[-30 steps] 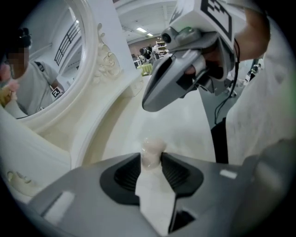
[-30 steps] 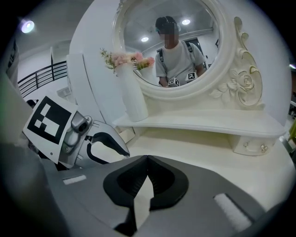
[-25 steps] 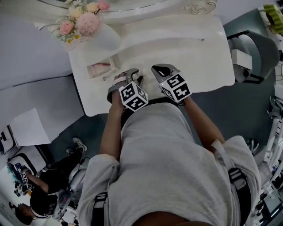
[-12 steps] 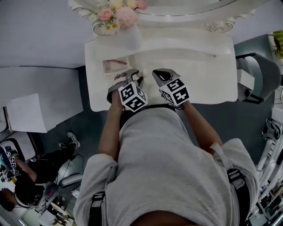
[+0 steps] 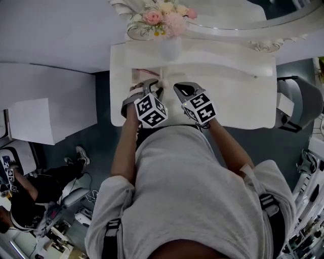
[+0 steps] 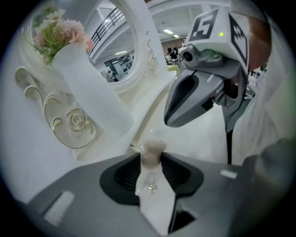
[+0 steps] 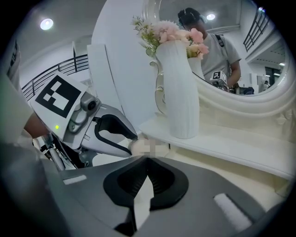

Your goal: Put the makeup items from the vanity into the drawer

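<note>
White vanity with an oval mirror behind a ribbed white vase of pink flowers. Right gripper, in front of the vase and slightly to its right: jaws together, nothing between them. Left gripper, in front of the vase and slightly to its left: jaws clamped on a small clear-capped makeup item with pale pink contents. Open drawer, front-left of the vase, just beside the left gripper's tips; contents too small to identify.
</note>
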`<state>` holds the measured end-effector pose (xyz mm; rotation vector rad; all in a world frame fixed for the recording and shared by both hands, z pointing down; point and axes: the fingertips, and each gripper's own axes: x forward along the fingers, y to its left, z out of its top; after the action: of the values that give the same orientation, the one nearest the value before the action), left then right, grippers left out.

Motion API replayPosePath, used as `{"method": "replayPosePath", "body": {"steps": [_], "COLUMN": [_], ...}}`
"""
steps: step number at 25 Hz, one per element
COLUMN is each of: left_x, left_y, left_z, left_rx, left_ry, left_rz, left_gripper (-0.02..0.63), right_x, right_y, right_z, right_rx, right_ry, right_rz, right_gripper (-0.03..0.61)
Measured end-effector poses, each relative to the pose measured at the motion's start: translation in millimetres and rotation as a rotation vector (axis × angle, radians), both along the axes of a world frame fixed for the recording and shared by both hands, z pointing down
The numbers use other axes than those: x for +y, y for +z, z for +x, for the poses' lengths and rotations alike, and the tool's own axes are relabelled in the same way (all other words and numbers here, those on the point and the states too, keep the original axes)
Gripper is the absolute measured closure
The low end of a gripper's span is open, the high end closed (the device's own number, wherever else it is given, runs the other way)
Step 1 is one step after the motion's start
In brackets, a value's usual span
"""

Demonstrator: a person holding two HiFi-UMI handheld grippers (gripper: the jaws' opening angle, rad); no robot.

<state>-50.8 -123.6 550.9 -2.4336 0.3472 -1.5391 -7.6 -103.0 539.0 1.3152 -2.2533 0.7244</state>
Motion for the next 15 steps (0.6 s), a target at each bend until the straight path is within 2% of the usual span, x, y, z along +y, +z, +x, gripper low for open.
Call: {"method": "replayPosePath", "body": {"steps": [4, 15], "left_x": [-13.4, -50.7], "left_y": [-1.8, 1.0], "left_z": [-13.0, -52.9], "left_rx": [-0.004, -0.065], "left_ry": [-0.006, 0.07], "left_rz": [0.0, -0.016], "left_gripper": [0.472, 0.472], "right_x": [-12.4, -48.8], "right_y": [-1.4, -3.7], "right_z": [-13.7, -45.9], "right_rx": [0.003, -0.005], "right_ry": [-0.014, 0.029], "right_rz": [-0.001, -0.018], "right_gripper": [0.578, 0.578]}}
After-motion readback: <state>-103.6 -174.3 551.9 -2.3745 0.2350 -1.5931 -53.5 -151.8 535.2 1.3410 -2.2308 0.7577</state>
